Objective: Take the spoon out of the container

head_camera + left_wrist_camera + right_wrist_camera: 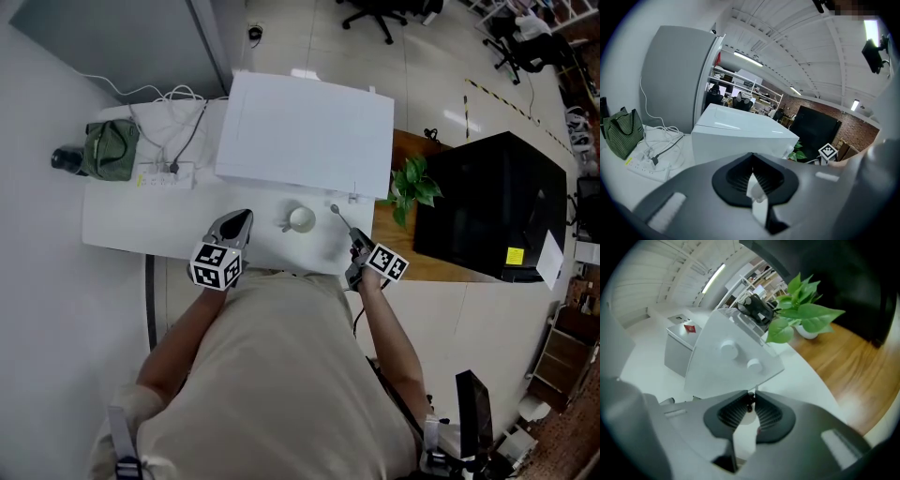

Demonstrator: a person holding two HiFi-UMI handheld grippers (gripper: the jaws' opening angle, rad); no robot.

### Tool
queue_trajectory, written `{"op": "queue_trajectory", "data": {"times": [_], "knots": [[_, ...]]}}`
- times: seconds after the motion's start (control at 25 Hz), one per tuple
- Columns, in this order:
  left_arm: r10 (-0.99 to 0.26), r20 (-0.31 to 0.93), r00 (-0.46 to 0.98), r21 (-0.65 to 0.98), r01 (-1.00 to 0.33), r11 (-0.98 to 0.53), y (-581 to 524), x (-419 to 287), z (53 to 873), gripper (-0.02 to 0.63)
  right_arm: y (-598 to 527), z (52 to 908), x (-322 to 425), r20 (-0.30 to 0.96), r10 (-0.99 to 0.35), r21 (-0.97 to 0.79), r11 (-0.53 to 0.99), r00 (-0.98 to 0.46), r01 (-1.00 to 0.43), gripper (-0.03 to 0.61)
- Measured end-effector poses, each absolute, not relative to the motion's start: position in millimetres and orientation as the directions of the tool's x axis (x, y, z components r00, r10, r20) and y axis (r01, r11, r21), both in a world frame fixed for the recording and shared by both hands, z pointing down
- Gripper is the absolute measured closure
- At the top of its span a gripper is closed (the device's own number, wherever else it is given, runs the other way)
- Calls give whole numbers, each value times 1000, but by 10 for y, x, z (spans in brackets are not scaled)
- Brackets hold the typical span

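Now the spoon point(341, 219) is pinched between the right gripper's point(751, 393) near-closed tips, the container point(301, 219) left of them, while the left gripper point(752, 155) is seen closed, empty.

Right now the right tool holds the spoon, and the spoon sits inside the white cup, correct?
No. The right tool grips the spoon, but the spoon is outside the cup, beside it, clear in the head view.
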State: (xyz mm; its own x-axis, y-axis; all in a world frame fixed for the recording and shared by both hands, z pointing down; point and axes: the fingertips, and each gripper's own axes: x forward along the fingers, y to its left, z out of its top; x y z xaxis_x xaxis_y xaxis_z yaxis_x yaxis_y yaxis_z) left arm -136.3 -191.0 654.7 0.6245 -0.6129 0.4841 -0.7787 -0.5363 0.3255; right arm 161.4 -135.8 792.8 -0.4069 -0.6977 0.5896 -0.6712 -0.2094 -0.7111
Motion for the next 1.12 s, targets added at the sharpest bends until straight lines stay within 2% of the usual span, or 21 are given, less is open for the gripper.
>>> {"op": "queue_trajectory", "data": {"times": [0.24, 0.56, 0.88, 1.12], "knots": [[-617, 488, 617, 319, -784, -533, -1892, -1449, 6558, 614, -1303, 8324, 1785, 576, -738, -743, -294, -351, -602, 531], [-620, 498, 606, 306, -792, -528, -1851, -1558, 6568, 614, -1291, 8547, 1691, 552, -755, -767, -294, -353, -570, 531], [-622, 505, 598, 294, -797, -528, -1805, -1605, 6575, 614, -1177, 8835, 1614, 628, -696, -713, -336, -348, -615, 529], [-624, 504, 597, 283, -797, -534, -1760, -1632, 6550, 614, -1112, 8970, 1506, 664, -640, -680, -301, -388, -668, 529]]}}
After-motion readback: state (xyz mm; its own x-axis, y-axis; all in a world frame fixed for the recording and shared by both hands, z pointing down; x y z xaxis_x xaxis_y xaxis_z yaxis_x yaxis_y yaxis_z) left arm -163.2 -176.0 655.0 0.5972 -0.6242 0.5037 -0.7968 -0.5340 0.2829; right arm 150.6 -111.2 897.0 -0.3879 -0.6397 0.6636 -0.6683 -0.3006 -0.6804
